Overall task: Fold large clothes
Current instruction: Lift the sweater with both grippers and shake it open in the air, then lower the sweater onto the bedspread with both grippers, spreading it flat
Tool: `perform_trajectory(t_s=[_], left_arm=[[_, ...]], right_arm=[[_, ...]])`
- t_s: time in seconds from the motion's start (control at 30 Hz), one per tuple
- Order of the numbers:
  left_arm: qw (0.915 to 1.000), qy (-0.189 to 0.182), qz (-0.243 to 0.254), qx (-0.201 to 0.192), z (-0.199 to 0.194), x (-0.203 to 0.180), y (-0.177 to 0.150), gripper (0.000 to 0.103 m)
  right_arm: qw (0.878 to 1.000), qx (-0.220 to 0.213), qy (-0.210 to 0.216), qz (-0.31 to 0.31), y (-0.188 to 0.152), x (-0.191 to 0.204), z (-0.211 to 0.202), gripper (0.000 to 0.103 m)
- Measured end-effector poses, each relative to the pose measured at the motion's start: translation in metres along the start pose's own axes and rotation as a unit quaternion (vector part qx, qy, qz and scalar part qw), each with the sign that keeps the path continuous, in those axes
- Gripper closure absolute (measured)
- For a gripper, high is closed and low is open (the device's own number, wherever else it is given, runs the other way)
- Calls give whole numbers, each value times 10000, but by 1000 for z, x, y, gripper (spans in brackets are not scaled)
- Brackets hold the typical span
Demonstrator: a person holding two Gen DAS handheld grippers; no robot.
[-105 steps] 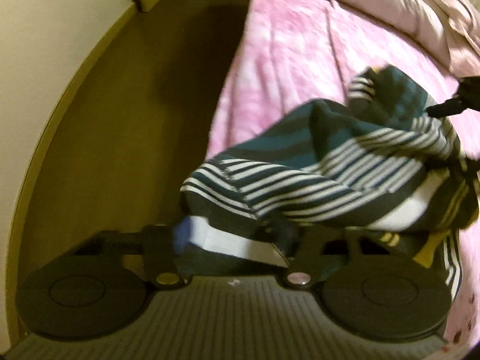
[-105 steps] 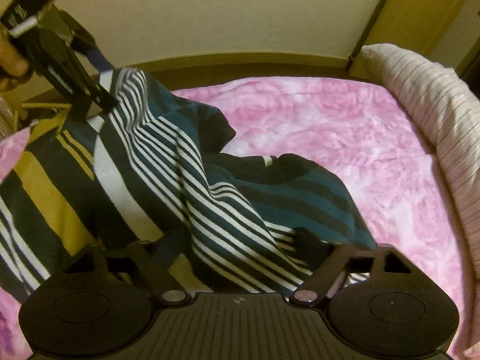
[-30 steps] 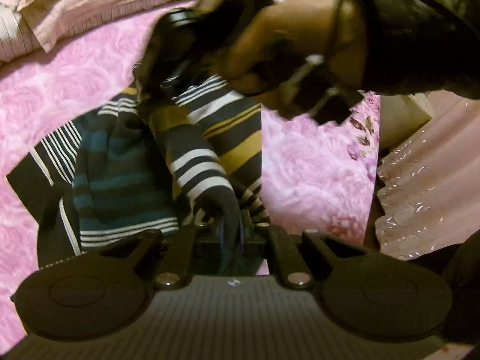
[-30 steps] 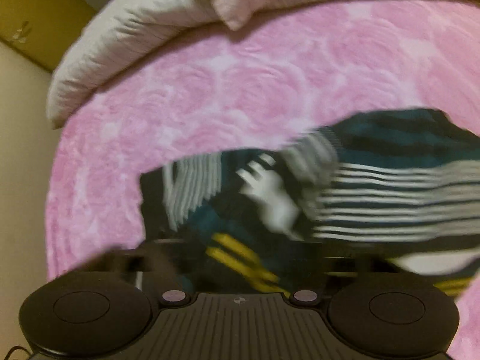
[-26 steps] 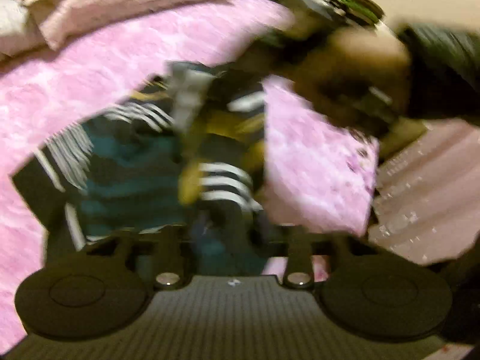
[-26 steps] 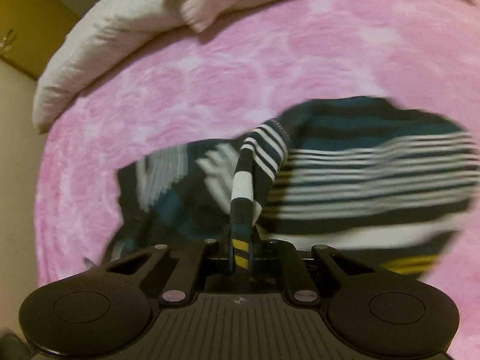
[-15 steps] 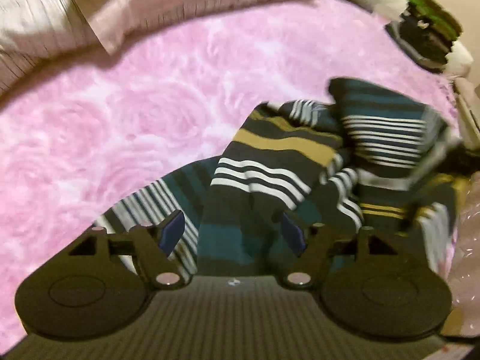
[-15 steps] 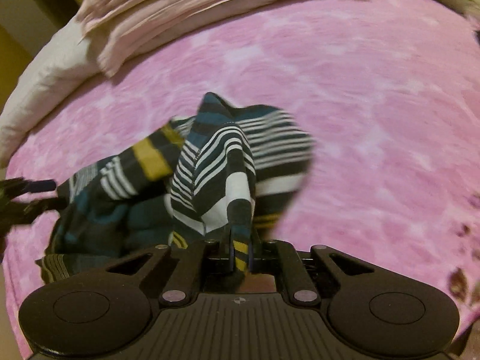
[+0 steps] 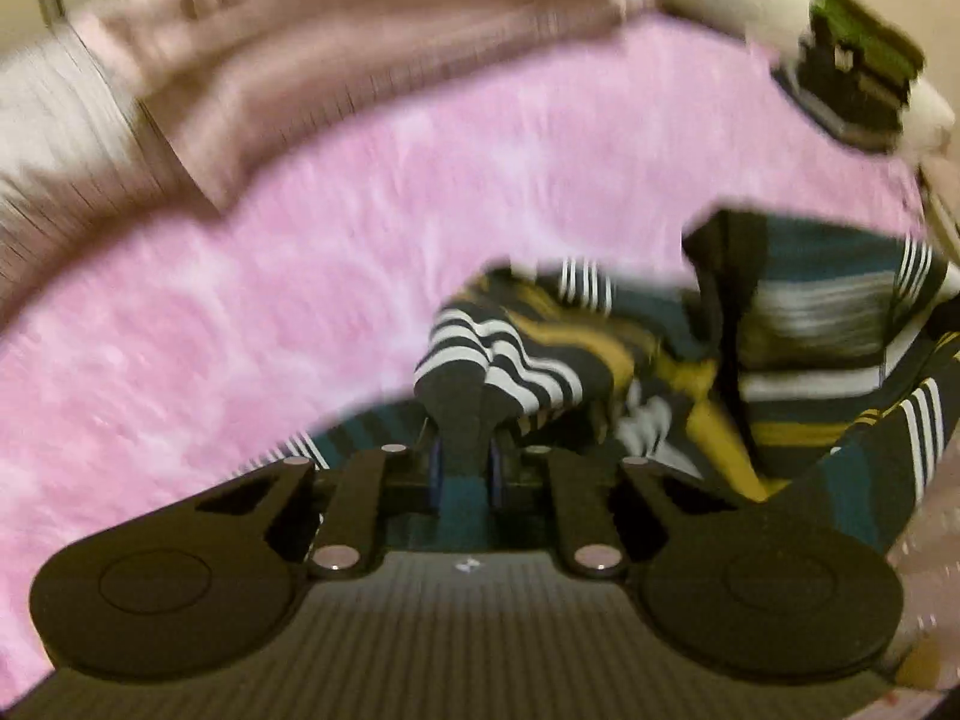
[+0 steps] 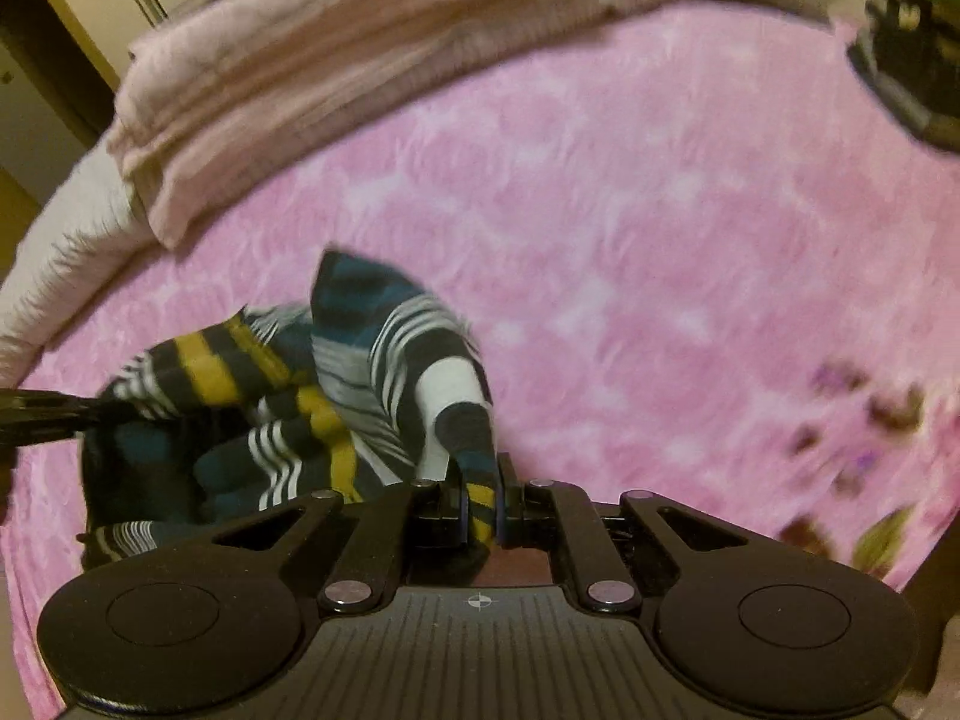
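Since half a second ago my left gripper [image 9: 465, 471] clamped onto the teal, mustard and white striped knit garment [image 9: 750, 360], right gripper [image 10: 482, 507] pinching it too, bunched on the pink fuzzy bedspread [image 10: 630, 240] at 9 o'clock, so I'd pull apart evenly.

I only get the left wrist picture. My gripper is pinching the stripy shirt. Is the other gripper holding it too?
Observer: Yes. The right gripper is shut on a fold of the stripy shirt.
Operator: Which colour is the bit it pinches?
Observer: A dark band with a mustard stripe, just below a white one.
Operator: Does that camera see my gripper?
Observer: Only a dark tip of the left gripper at the picture's left edge, at the shirt's far side.
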State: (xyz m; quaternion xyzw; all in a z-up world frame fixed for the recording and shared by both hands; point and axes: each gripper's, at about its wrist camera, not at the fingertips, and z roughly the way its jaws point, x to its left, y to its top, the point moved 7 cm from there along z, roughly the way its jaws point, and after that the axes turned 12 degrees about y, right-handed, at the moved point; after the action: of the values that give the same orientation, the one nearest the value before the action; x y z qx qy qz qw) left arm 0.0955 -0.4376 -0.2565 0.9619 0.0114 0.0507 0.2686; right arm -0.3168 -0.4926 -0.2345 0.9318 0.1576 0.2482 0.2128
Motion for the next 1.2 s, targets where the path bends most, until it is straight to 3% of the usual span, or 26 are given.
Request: perform_trajectory(t_s=[0.17,0.4,0.57,0.77,0.9,1.0,1.1,1.17,1.2], left_arm=[[9915,781,-369,-968,-119,8,40,92],[9652,1684,-705,-1872,-282,-9,46,92],[9508,1953,-919,-2222,-353,-17,43,92],[9373,2010,-1025,-2658,-404,-6,53,92],[9309,2039,-1175,-2793,-415,-1,72,92],[9277,2173,-1270,-2756,-397,7,96,92],[9276,2325,-1463,-2533,-351,20,126,92],[9292,2555,-1531,-2187,-299,29,143,89],[9287,2691,-1609,-1980,-269,34,149,80]], right_arm=[[9975,-505,169,-464,44,-11,-69,100],[9813,-1292,609,-1291,92,9,-172,100],[9658,-1943,595,-1613,115,22,-251,100],[9413,-2734,148,-1974,136,28,-337,100],[9307,-2999,59,-2091,170,27,-365,100],[9262,-3038,35,-2232,209,23,-359,100],[9267,-2865,59,-2432,264,15,-309,100],[9334,-2566,198,-2500,304,5,-249,99],[9376,-2358,302,-2538,323,-1,-210,98]])
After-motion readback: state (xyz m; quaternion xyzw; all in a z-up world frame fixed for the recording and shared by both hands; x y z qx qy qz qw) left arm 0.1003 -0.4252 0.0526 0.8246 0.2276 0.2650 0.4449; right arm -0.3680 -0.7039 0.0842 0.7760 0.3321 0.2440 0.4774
